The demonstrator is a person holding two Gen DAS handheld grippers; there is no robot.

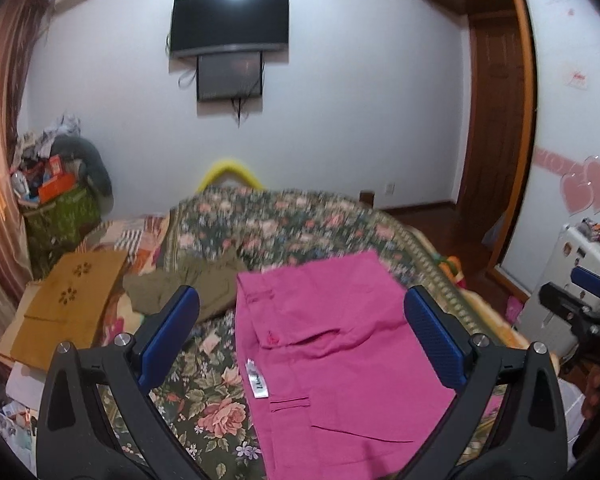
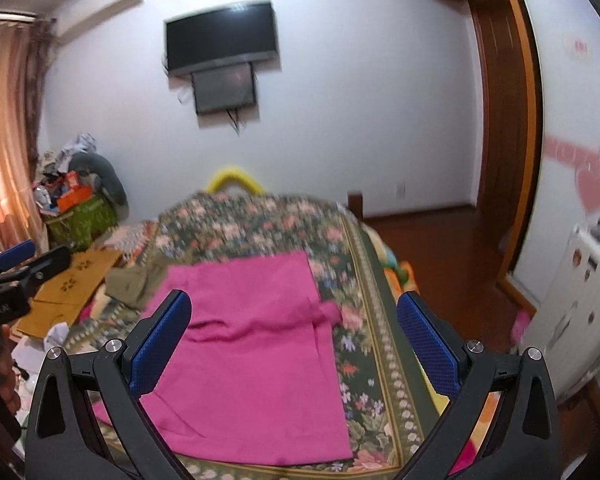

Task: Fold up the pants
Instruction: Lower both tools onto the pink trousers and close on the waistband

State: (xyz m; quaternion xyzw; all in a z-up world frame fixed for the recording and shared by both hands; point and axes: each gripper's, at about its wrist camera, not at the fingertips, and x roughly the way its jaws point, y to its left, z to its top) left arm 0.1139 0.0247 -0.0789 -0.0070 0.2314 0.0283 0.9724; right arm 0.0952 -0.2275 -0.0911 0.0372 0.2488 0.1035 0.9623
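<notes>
A floral bedspread [image 1: 284, 216] is covering the bed. An olive garment [image 1: 204, 280] is lying just beside a tan embroidered cloth [image 1: 72, 300]. A television [image 1: 230, 22] is hanging on the wall, and a green bag [image 1: 60, 216] is overflowing with clutter.

- The far half of the floral green bedspread [image 2: 260, 220] was smeared by blur in both of my views; I could not make out its pattern there.
- The bright pink folded pants [image 1: 340, 352] ran off the bottom edge of my left view, and the left gripper's [image 1: 302, 334] black frame covered their near corners.
- The small white label [image 1: 256, 380] was too tiny for me to read.
- The olive-green crumpled garment [image 1: 204, 280] sat partly behind a blue finger pad [image 1: 168, 336].
</notes>
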